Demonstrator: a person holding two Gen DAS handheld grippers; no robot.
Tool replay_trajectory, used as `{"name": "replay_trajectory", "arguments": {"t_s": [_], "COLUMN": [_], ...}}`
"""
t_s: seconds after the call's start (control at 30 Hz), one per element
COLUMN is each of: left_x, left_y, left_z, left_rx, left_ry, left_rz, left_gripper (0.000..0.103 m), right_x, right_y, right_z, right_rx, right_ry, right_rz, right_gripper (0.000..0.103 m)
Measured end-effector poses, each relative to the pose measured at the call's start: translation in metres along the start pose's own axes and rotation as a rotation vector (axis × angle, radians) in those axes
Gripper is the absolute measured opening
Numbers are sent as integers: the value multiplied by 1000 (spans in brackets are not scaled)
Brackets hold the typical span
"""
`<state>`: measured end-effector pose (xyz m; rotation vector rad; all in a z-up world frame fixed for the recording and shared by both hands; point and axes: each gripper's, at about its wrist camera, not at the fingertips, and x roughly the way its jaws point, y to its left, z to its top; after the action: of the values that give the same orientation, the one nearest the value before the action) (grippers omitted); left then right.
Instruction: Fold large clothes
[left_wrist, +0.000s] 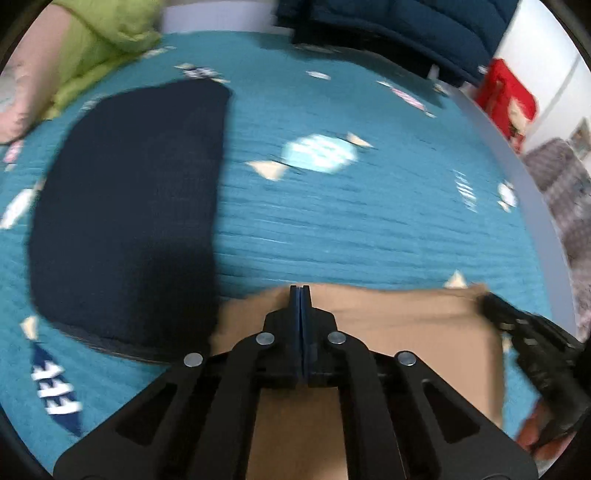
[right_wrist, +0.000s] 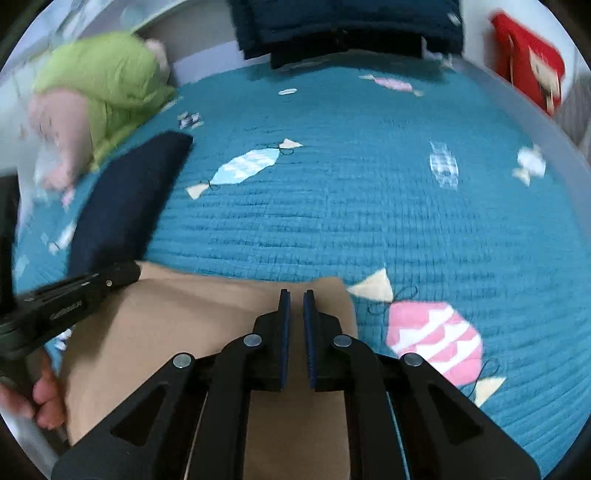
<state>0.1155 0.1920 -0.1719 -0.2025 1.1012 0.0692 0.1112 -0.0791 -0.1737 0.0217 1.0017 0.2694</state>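
Note:
A tan garment (left_wrist: 406, 325) (right_wrist: 184, 314) lies on a teal quilted bedspread (left_wrist: 369, 221) (right_wrist: 332, 221). In the left wrist view my left gripper (left_wrist: 300, 290) is shut on the garment's far edge, near its left corner. In the right wrist view my right gripper (right_wrist: 295, 293) pinches the same edge near the right corner, with only a narrow slit between its pads. The edge runs fairly straight between the two grippers. Each gripper also shows in the other's view: the right gripper (left_wrist: 485, 299) and the left gripper (right_wrist: 135, 271).
A folded dark navy garment (left_wrist: 129, 206) (right_wrist: 129, 199) lies just left of the tan one. A green garment (left_wrist: 99, 40) (right_wrist: 99, 74) and a dark blue pile (left_wrist: 388, 26) (right_wrist: 347, 26) sit at the far edge. A red item (left_wrist: 506, 92) stands beyond the bed's right edge.

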Motion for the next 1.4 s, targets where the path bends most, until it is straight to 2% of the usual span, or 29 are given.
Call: {"name": "replay_trajectory", "arguments": {"t_s": [0.03,0.07,0.1,0.13,0.17,0.27,0.37,0.4,0.43,0.47,0.5,0.53,0.6,0.63,0.73,0.83,0.9,0.93,1.03,1.07,1.2,1.27,1.37,1.4], "left_x": [0,-1,-4,-13,-19,-48,-82,-95,-103,-110,-116,-113,-103,-98,-66,-73,-79,-79,-60,-53,-40,-50,-79,-81], "left_y": [9,21,32,49,56,53,37,27,18,10,2,-3,-7,-10,-1,8,7,6,7,9,12,10,-1,-4], "left_z": [1,0,0,-4,-8,-18,-38,-49,-58,-68,-85,-93,-120,-128,-149,-145,-147,-151,-163,-163,-150,-148,-149,-152], "left_rx": [6,-8,-43,-127,-153,-96,-35,7,40,74,107,113,122,129,129,86,113,123,115,105,83,88,142,148], "left_ry": [-1,15,25,31,29,-17,-35,-42,-43,-34,0,36,134,152,231,255,260,267,276,275,270,290,269,295], "left_rz": [100,164,129,31,7,40,-52,-64,-64,-71,-104,-135,-197,-193,-110,-117,-71,-60,-74,-77,-99,-85,-97,-114], "left_gripper": [4,4,4,4,4,4,9,11,17,26,29,29,29,29,28,28,28,28,27,27,28,28,28,28], "right_x": [-4,-11,-18,-24,-33,-56,-69,-72,-73,-72,-71,-66,-53,-43,-28,-46,-51,-48,-27,-14,-16,-28,-51,-52], "right_y": [-3,-10,-17,-22,-28,-27,-16,-12,-8,-5,-4,-5,-2,1,20,43,48,51,56,55,64,70,76,78], "right_z": [1,1,-1,-3,-7,-20,-41,-51,-59,-71,-80,-94,-112,-120,-127,-122,-125,-129,-136,-138,-135,-132,-130,-132], "right_rx": [-8,-8,12,37,64,65,54,49,39,37,58,99,127,144,145,43,63,67,63,84,24,-14,-44,-43], "right_ry": [-5,-14,-16,-16,-10,20,139,190,235,307,362,428,491,510,548,551,592,612,602,603,580,592,599,615], "right_rz": [-60,-120,-91,-52,3,79,133,136,139,158,182,222,251,246,239,182,237,237,201,213,197,176,235,245], "right_gripper": [15,17,17,17,17,17,17,18,18,18,18,18,18,19,19,18,18,18,17,17,16,17,21,23]}}
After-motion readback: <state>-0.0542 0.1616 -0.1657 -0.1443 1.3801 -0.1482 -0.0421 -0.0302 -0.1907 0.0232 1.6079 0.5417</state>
